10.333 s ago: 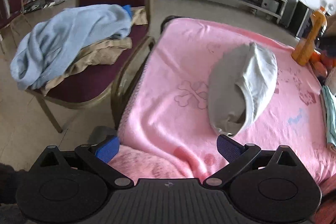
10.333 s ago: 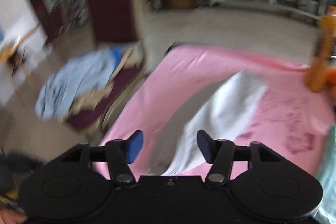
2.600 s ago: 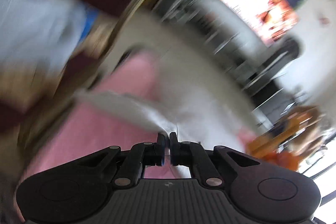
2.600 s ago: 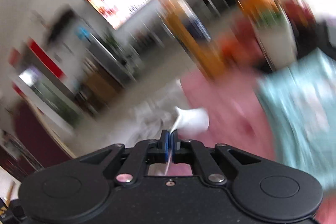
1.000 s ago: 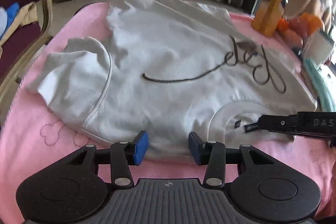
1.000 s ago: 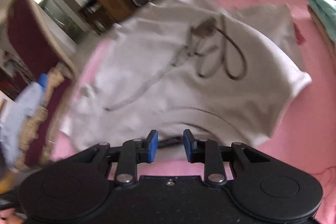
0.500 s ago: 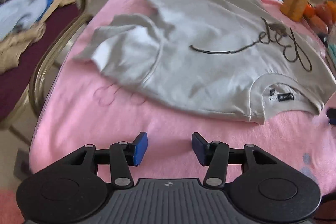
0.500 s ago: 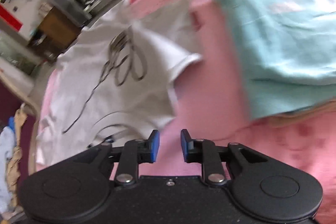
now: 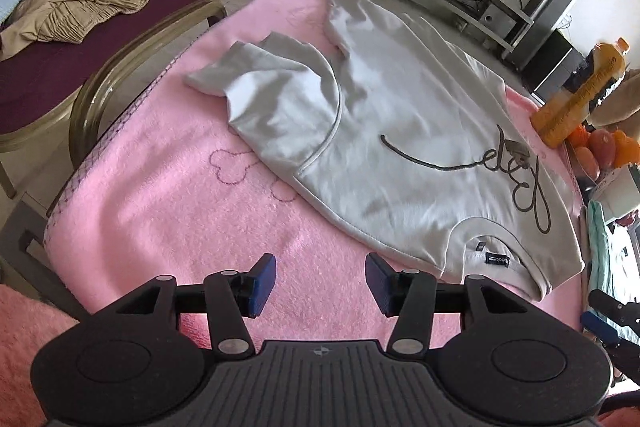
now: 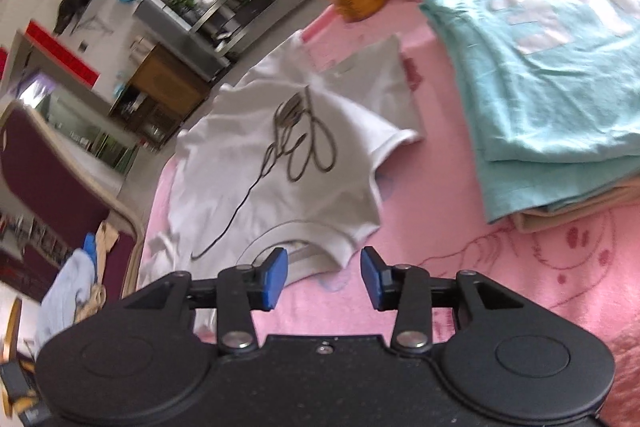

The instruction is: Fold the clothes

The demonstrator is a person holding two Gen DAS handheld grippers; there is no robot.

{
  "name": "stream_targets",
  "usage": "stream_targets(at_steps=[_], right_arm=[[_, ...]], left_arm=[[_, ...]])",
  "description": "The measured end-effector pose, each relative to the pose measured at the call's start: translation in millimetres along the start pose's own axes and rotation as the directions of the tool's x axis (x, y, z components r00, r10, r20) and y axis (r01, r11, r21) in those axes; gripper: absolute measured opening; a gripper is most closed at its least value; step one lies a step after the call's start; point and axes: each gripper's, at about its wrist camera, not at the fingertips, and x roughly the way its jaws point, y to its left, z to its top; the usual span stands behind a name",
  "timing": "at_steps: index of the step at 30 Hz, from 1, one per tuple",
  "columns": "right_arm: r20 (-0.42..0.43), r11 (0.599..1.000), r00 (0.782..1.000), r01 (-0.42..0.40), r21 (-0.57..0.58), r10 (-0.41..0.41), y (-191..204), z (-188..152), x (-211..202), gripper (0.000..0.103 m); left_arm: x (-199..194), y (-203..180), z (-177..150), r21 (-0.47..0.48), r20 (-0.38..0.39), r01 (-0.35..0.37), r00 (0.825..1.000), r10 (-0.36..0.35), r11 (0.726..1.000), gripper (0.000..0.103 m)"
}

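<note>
- Both grippers backed off the collar since a second ago; white T-shirt (image 9: 400, 131) lies spread on pink blanket (image 9: 160, 211).
- Left gripper (image 9: 320, 283) and right gripper (image 10: 322, 277): jaws spread, empty.
- Soft, limp cotton; likely best pinched at shoulder seams beside the collar.

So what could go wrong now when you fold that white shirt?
The white shirt lies spread on the pink blanket, but one sleeve is crumpled back on itself; folding over it would probably trap wrinkles. The orange bottle stands right beside the shirt's far side, so a sweeping fold might knock it. Both the left gripper and right gripper are open, holding nothing.
</note>
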Motion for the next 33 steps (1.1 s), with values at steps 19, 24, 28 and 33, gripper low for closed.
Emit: stream_targets(at_steps=[19,24,28,33], right_arm=[[-0.065,0.928,0.997,-0.011,0.372,0.038,-41.9,36.5,34.4,0.04],[-0.071,0.932,0.997,0.02,0.361,0.006,-47.3,60.3,48.6,0.04],[-0.083,0.911,0.996,0.022,0.411,0.013,-59.4,53.9,56.5,0.04],[-0.078,0.901,0.997,0.016,0.433,0.019,-65.4,50.4,61.6,0.04]], left_arm=[[43.4,39.2,40.0,-0.397,-0.069,0.048,0.994,-0.082,0.917,0.05],[55.5,35.0,45.1,-0.451,-0.087,0.096,0.985,-0.151,0.887,0.051],[61.6,31.7,47.8,-0.477,-0.086,0.122,0.979,-0.184,0.87,0.054],[69.1,27.4,46.6,-0.488,-0.075,0.179,0.967,-0.245,0.854,0.06]])
